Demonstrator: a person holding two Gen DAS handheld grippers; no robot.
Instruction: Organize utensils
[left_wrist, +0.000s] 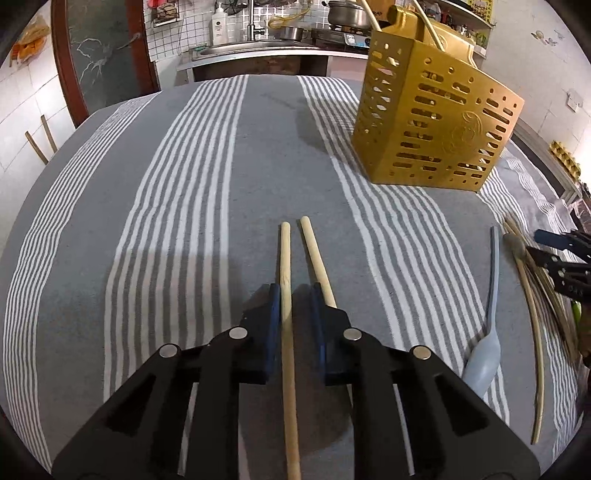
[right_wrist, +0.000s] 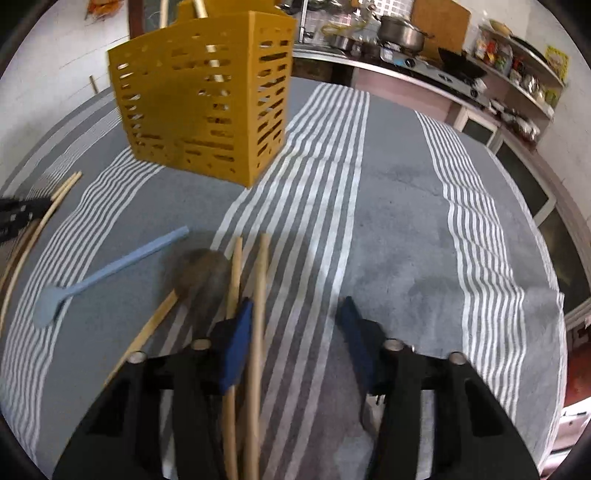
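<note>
A yellow perforated utensil holder (left_wrist: 436, 122) stands on the striped cloth, with sticks poking from its top; it also shows in the right wrist view (right_wrist: 207, 110). My left gripper (left_wrist: 293, 295) has its jaws narrowly apart around one wooden chopstick (left_wrist: 286, 314); a second chopstick (left_wrist: 317, 254) lies under the right finger. Whether the pads press the stick is unclear. My right gripper (right_wrist: 295, 314) is open low over two chopsticks (right_wrist: 258, 314), beside a dark wooden spoon (right_wrist: 201, 275) and a blue spoon (right_wrist: 110, 271).
A grey cloth with white stripes (left_wrist: 184, 221) covers the table. More chopsticks (left_wrist: 535, 332) lie at the right in the left wrist view, by the blue spoon (left_wrist: 487, 325). A kitchen counter with pots (right_wrist: 402, 33) runs behind.
</note>
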